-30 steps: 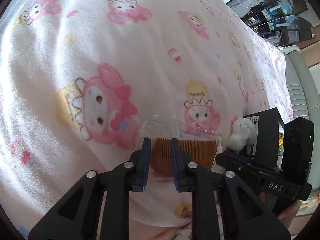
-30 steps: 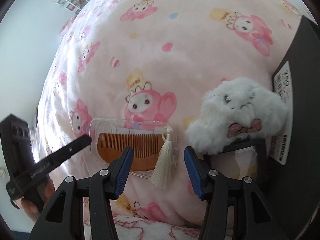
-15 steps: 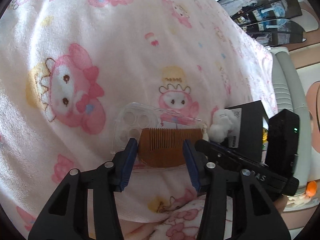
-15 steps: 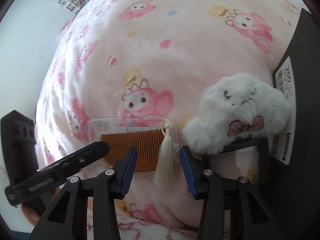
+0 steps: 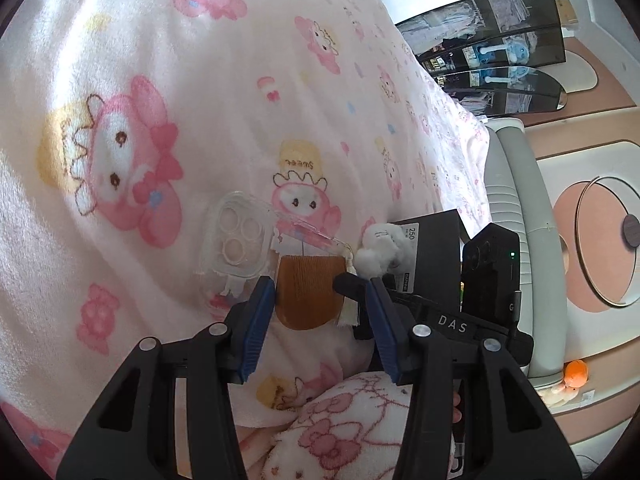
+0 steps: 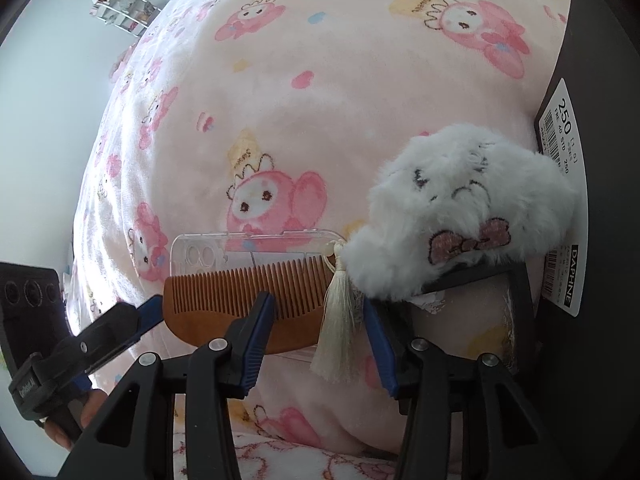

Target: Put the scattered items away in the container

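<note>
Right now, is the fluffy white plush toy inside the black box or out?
Out. The fluffy white plush toy lies on the pink blanket, against the black box.

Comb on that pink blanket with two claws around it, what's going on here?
A person holds a claw in each hand over a wooden comb lying on a clear phone case on the blanket. The left claw stands open around one end of the comb. The right claw has its jaws opening, with the comb's tassel between them. Neither is gripping. A white plush toy sits against a black box nearby.
</note>
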`<state>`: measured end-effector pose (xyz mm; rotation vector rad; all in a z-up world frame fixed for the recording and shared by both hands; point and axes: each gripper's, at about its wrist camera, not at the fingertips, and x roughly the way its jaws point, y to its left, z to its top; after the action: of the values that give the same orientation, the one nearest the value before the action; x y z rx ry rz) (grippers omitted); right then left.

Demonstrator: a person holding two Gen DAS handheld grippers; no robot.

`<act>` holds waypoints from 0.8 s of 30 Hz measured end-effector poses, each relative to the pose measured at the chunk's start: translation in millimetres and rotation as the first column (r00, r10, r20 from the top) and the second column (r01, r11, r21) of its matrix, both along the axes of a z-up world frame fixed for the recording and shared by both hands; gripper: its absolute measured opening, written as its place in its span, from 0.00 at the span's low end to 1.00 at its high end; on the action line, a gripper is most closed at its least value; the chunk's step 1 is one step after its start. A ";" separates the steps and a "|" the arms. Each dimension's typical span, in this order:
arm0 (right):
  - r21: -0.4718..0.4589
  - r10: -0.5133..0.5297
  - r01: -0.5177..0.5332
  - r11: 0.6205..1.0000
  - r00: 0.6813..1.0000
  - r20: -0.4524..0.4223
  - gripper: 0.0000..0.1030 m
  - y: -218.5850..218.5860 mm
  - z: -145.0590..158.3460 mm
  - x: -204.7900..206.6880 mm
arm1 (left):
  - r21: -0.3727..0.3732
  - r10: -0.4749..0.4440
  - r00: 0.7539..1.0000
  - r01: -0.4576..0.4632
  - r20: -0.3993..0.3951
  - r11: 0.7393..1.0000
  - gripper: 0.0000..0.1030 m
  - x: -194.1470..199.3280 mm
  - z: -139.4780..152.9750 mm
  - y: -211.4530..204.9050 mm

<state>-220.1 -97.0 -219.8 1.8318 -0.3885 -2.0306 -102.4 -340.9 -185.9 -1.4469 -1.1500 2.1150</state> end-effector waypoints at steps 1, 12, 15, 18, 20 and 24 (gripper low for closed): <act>0.001 -0.004 0.004 1.000 1.000 -0.003 0.42 -2.5 0.6 1.0 | 0.004 0.002 1.000 -0.002 0.002 1.000 0.46 0.7 -1.4 -0.8; -0.055 0.003 -0.002 0.998 1.000 0.006 0.43 -1.4 2.0 6.1 | 0.043 -0.032 0.994 0.028 0.104 0.999 0.21 -7.4 -26.1 20.0; -0.060 0.002 -0.002 0.998 1.000 -0.001 0.42 1.2 5.2 9.0 | -0.036 -0.022 0.995 0.025 0.096 0.999 0.14 -5.1 -17.9 27.1; -0.087 0.002 -0.004 0.996 1.000 -0.020 0.42 1.6 13.1 17.1 | -0.090 -0.021 0.999 0.024 0.041 0.996 0.06 3.2 3.0 28.9; -0.062 -0.008 0.006 0.998 0.999 -0.035 0.42 -0.4 18.7 22.8 | -0.128 -0.009 1.000 0.010 0.006 0.992 0.06 11.7 14.2 24.5; -0.037 0.077 -0.079 0.996 0.996 -0.050 0.42 -18.6 25.6 30.4 | -0.106 0.060 0.998 -0.058 0.014 0.993 0.06 35.2 8.4 -0.8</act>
<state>-189.8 -115.7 -194.2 1.7439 -0.3356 -1.9968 -67.2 -341.7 -177.5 -1.4973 -1.1148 2.2389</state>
